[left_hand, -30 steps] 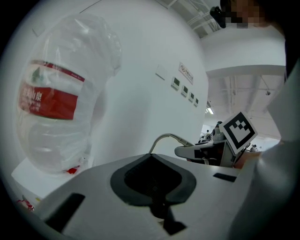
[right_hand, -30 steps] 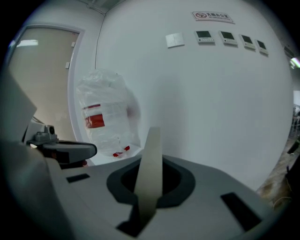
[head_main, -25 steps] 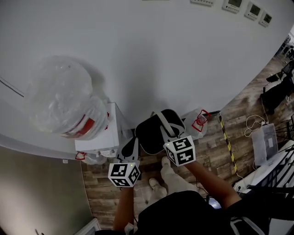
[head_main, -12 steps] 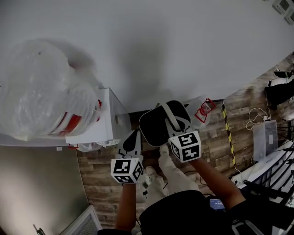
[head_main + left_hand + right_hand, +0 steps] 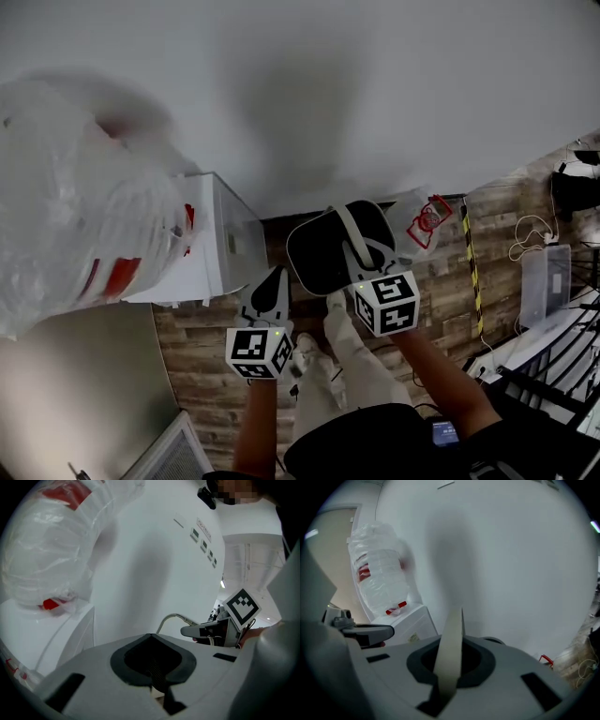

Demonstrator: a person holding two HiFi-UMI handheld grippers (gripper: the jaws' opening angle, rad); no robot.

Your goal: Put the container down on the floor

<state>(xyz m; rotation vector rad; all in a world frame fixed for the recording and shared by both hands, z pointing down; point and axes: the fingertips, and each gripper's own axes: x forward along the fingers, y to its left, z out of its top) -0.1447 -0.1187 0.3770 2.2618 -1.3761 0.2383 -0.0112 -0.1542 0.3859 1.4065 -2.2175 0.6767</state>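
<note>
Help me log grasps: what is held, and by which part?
The right gripper holds the black container by its pale strap handle, clamped between the jaws. The left gripper is shut with nothing in it.

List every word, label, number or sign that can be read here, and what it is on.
No text is legible.
Red label on water bottle: blurred.
Sticker on white dispenser: too small.
Wall panels: too small.
Red print on white bag: blurred.
Marker cubes: patterns, no letters.
Black container: no print seen.
</note>
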